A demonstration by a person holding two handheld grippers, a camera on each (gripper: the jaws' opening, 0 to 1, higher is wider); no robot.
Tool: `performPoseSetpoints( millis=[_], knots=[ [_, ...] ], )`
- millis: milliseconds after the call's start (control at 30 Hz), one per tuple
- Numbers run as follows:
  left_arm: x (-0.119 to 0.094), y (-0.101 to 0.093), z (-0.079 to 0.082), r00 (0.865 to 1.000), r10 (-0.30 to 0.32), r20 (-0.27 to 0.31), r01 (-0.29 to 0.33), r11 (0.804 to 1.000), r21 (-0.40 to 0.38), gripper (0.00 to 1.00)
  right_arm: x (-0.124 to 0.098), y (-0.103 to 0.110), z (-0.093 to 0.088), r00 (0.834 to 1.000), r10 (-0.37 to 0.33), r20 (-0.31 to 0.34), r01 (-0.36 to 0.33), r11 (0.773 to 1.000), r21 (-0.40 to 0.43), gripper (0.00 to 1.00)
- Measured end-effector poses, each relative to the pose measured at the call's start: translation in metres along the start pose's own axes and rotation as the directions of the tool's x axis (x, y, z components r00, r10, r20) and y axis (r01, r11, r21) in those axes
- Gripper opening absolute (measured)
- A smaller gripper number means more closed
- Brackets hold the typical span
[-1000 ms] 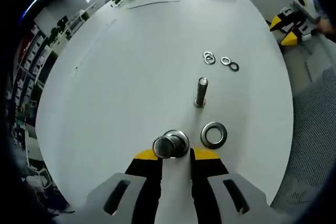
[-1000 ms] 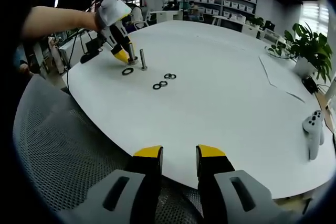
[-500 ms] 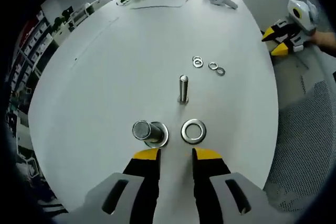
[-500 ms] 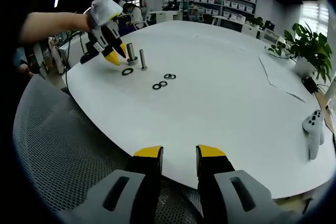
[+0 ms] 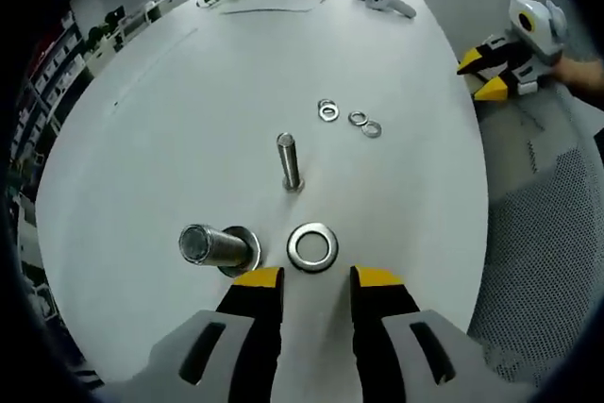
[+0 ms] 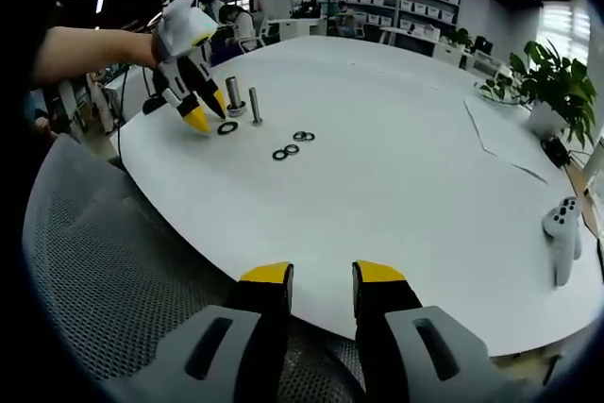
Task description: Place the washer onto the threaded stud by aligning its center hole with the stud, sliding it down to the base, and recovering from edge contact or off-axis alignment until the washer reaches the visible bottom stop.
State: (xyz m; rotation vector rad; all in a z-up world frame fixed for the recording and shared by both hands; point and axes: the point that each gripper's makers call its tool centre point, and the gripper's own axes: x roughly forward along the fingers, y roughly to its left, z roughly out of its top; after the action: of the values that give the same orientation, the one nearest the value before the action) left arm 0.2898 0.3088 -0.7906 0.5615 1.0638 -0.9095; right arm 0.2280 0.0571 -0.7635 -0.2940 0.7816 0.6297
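Left tool: released, empty, above white oval counter. Large flat steel washer lies at its tips; slim threaded steel stud upright at 12 o'clock. Right tool: released, empty.

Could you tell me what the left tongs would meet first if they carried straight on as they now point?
Most likely the large washer lying flat just ahead of the open left tongs; the thin stud stands beyond it.

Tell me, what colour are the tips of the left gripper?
Yellow, over black; the left gripper shows this best in the left gripper view.
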Motion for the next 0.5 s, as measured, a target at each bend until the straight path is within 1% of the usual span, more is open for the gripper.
performPoseSetpoints(
  millis=[133, 200, 267, 300, 433, 500],
  knots=[
    [0.0030, -0.0001, 0.0014, 1.000, 0.002, -0.012, -0.002, 1.000, 0.019, 0.26, 0.0000, -0.0001, 0.0001, 1.000, -0.001, 0.000, 0.001, 1.000, 0.000, 0.28],
    [0.0045, 0.0017, 0.0000, 1.000, 0.014, -0.028, -0.013, 0.999, 0.039, 0.26, -0.0002, -0.0009, 0.0008, 1.000, -0.005, 0.005, 0.005, 1.000, 0.000, 0.28],
    [0.0062, 0.0006, -0.0013, 0.999, 0.011, -0.037, -0.009, 0.999, 0.045, 0.26, 0.0000, -0.0007, 0.0005, 1.000, -0.004, 0.003, 0.004, 1.000, 0.001, 0.28],
    [0.0053, 0.0010, 0.0001, 0.999, 0.016, -0.031, -0.014, 0.998, 0.059, 0.26, 0.0000, -0.0007, 0.0004, 1.000, -0.004, 0.002, 0.004, 1.000, 0.001, 0.28],
    [0.0040, 0.0001, -0.0002, 0.999, 0.015, -0.043, -0.012, 0.998, 0.057, 0.26, 0.0000, -0.0008, 0.0008, 1.000, -0.004, 0.005, 0.004, 1.000, 0.002, 0.28],
    [0.0048, -0.0003, 0.0003, 0.999, 0.016, -0.051, -0.012, 0.998, 0.069, 0.26, 0.0000, -0.0009, 0.0012, 1.000, -0.005, 0.008, 0.005, 1.000, 0.004, 0.28]
  ],
)
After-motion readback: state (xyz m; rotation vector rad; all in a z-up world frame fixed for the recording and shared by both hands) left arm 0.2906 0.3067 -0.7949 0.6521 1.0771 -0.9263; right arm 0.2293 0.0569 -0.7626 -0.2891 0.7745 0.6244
